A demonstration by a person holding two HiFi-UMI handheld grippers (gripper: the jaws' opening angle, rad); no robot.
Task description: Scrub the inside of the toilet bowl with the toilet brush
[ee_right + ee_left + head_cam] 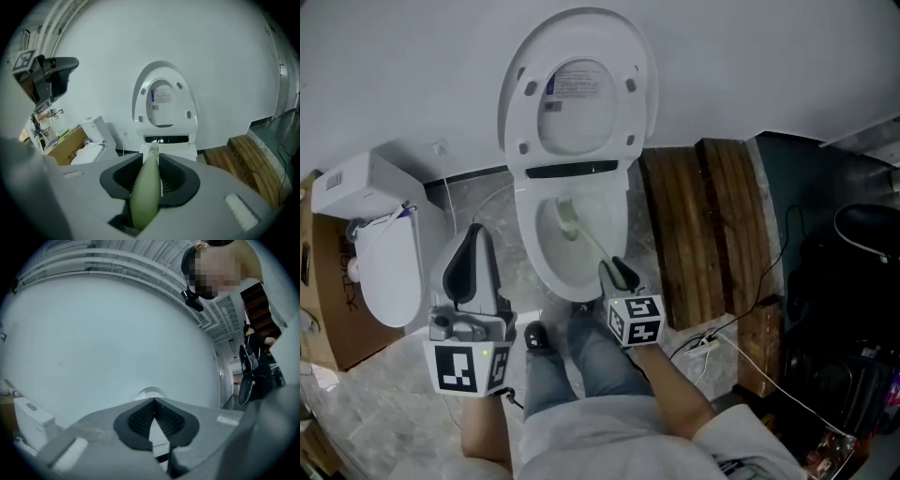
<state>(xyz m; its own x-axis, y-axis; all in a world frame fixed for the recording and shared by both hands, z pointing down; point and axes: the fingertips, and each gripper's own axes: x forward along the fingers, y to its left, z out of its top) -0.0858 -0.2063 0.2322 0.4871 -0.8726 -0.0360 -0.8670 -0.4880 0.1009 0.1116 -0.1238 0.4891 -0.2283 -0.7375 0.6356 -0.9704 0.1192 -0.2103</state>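
Right gripper [153, 158] clamps the pale-green plastic toilet brush [143, 197] at its near handle end — light, stiff, probably slippery; left gripper [153, 402] closed, empty.

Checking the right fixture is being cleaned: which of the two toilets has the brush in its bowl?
The centre toilet, lid raised; the right tongs hold the brush in it. The left toilet is closed.

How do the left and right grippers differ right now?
The left gripper is shut on nothing; the right gripper is shut on the pale green toilet brush. The left hangs beside the toilet bowl; the right aims into it. Both carry marker cubes.
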